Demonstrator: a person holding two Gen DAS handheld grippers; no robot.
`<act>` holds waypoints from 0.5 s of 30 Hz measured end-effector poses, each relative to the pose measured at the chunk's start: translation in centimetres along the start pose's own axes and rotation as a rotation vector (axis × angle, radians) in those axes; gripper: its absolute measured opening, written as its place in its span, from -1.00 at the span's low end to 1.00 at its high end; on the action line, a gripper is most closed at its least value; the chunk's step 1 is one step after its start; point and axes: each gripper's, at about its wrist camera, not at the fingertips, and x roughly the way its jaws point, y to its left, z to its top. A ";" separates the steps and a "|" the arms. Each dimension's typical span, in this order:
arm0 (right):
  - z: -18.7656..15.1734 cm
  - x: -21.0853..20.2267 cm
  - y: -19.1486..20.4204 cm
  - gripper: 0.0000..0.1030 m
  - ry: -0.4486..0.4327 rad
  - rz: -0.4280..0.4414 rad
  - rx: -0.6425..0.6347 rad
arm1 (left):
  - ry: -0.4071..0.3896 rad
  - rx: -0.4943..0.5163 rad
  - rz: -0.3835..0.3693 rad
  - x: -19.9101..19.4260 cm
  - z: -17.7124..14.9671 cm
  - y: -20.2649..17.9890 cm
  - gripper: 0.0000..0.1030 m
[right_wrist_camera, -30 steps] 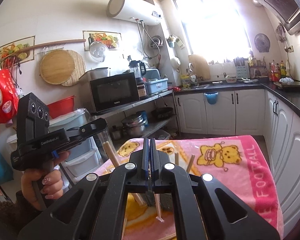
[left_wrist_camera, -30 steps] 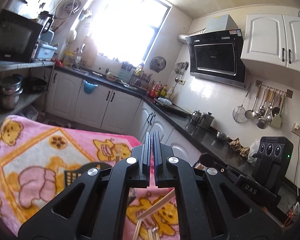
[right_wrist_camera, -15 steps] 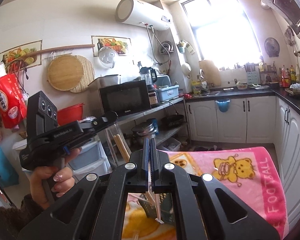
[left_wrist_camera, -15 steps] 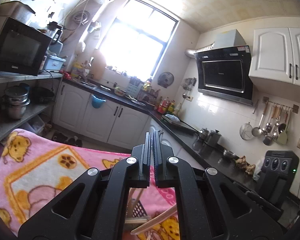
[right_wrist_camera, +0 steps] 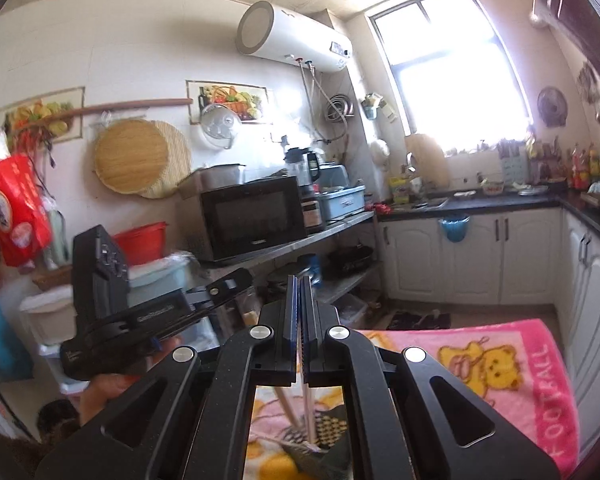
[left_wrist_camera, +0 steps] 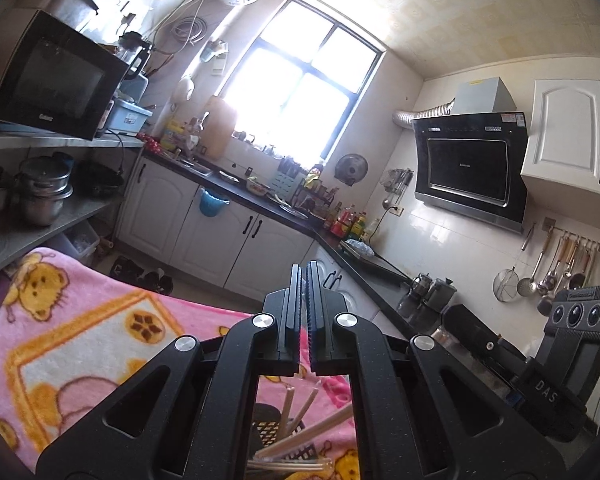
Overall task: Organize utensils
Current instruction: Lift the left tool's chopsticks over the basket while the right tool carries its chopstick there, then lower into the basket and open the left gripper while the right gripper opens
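My left gripper (left_wrist_camera: 304, 270) is shut, with nothing visible between its fingertips, and points out over the kitchen. Below it a black mesh holder (left_wrist_camera: 272, 428) stands on a pink blanket (left_wrist_camera: 80, 340) with several pale chopsticks (left_wrist_camera: 312, 430) leaning in it. My right gripper (right_wrist_camera: 300, 280) is also shut, above the same holder (right_wrist_camera: 332, 426). A brown chopstick (right_wrist_camera: 286, 408) and a pale one (right_wrist_camera: 309, 412) rise from the holder to just under its jaws. Whether the pads touch the pale one is hidden. Each view shows the other gripper's housing (left_wrist_camera: 572, 360) (right_wrist_camera: 116, 320). A hand (right_wrist_camera: 112, 392) holds the left one.
The blanket (right_wrist_camera: 500, 360) covers a table with its edge towards white cabinets (right_wrist_camera: 520, 256). A shelf with a microwave (right_wrist_camera: 252, 216) and pots (left_wrist_camera: 44, 192) stands at the left. A dark counter (left_wrist_camera: 380, 276) with bottles and kettles runs along the right wall.
Both grippers have risen and drawn back from the table. The holder and chopsticks have slid towards the bottom edge of each view. Both jaws stayed shut.
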 end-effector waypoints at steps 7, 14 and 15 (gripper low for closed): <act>-1.4 2.2 -1.3 -0.97 0.045 -0.033 0.013 | 0.014 -0.005 -0.015 1.3 -1.2 0.9 -0.98; -3.0 3.6 -2.5 -0.97 0.079 -0.055 0.033 | 0.049 -0.020 -0.016 2.3 -2.9 1.5 -0.98; -3.2 3.8 -2.6 -0.97 0.082 -0.055 0.034 | 0.056 -0.020 -0.018 2.5 -3.2 1.5 -0.98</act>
